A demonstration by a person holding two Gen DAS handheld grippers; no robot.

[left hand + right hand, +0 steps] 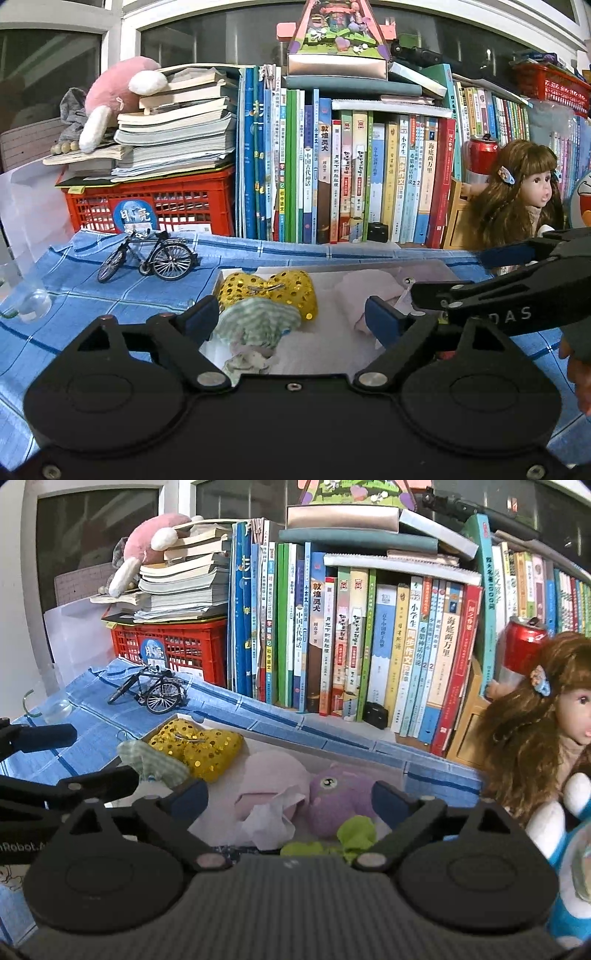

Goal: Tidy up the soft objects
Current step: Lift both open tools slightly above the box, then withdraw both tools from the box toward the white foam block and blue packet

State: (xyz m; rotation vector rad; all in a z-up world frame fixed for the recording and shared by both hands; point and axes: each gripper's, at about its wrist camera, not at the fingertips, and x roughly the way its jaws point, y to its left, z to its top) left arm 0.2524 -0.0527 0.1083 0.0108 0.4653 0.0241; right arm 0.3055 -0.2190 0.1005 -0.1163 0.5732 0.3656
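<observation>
- Left tongs [291, 321] spread wide, nothing clamped; green checked cloth toy [256, 325] lying between the blue pads [201, 319], nearer the left one, not visibly pressed.
- Right tongs [290, 799] also spread wide, empty; pink plush [271, 775] and purple plush [340, 797] lying between and just beyond the pads, crumpled white tissue [269, 821] in front of them.
- All soft items sitting in a shallow white tray [332, 354] on the blue checked cloth covering the bench [92, 295]; gold sequinned heart cushion [269, 291] just beyond the left tongs, touching the green toy.
- Judgement: soft items look already dropped into the tray, both tongs released; step in hand seems to be clearing away from the tray.
- To do well: lift straight up and back before swinging sideways, so pads do not snag loose fabric or drag the green toy out.
- Keep both tongs spread until clear of the cloth.
- Mind spacing: right tongs' fingers cross close beside the left tongs' right pad in the left wrist view; withdraw one side at a time.
- Avoid the model bicycle [151, 254] far left beyond the left tongs and the doll [546, 716] to the right of the right tongs.
- Pose: left tongs aimed forward and slightly downward over the tray's near edge, level across; right tongs similar, angled in from the right; part of a hand [578, 373] visible at the right edge of the left view.
</observation>
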